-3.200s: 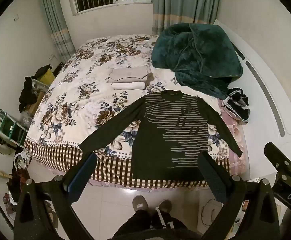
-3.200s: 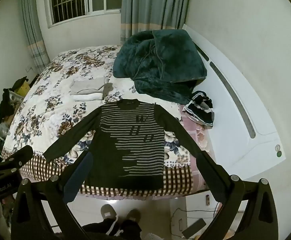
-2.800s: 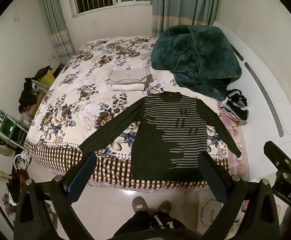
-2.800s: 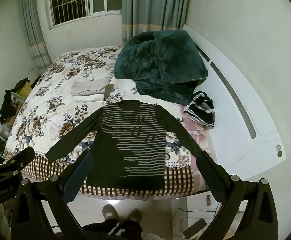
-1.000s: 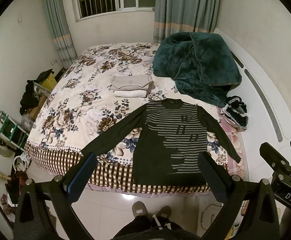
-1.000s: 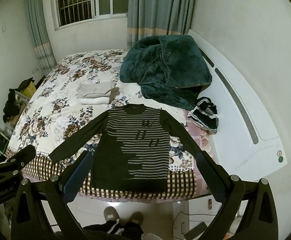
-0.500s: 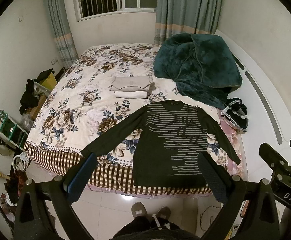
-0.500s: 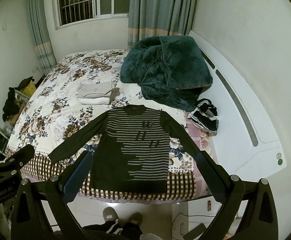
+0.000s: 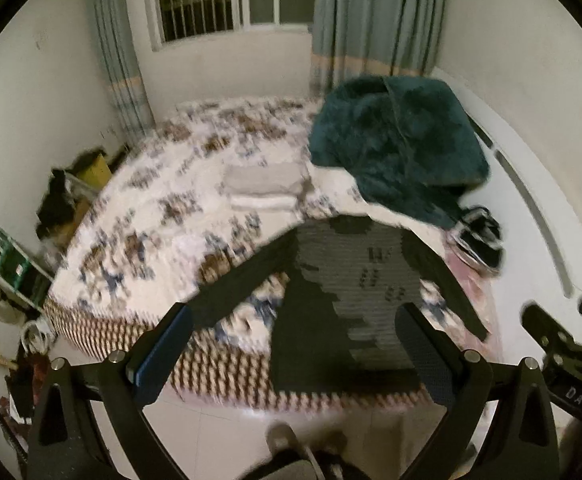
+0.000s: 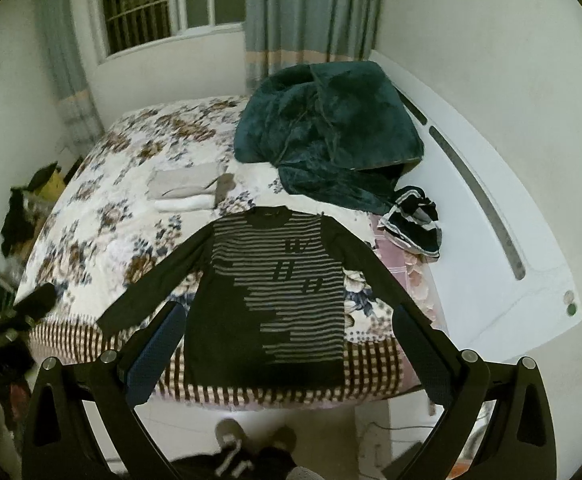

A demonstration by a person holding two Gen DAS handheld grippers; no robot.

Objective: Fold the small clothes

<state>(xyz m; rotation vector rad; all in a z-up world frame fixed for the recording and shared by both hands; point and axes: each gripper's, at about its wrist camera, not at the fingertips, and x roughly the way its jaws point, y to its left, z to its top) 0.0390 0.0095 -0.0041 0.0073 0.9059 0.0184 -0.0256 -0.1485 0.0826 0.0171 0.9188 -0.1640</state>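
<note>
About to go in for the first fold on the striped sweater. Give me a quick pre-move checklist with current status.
1. Sweater spread flat, sleeves out: ok.
2. Left gripper jaws open, holding nothing: ok.
3. Right gripper jaws open, holding nothing: ok.
4. Nothing lying on the sweater: ok; folded beige stack and green blanket sit apart, farther up the bed.
5. Left wrist view sharp: not ok, blurred.
6. Hem hanging over the bed edge: cannot tell.

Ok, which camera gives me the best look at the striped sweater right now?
The right wrist view: the sweater is sharp there, laid flat on the bed with both sleeves spread. The left wrist view shows it whole too, but motion blur smears the stripes.
</note>
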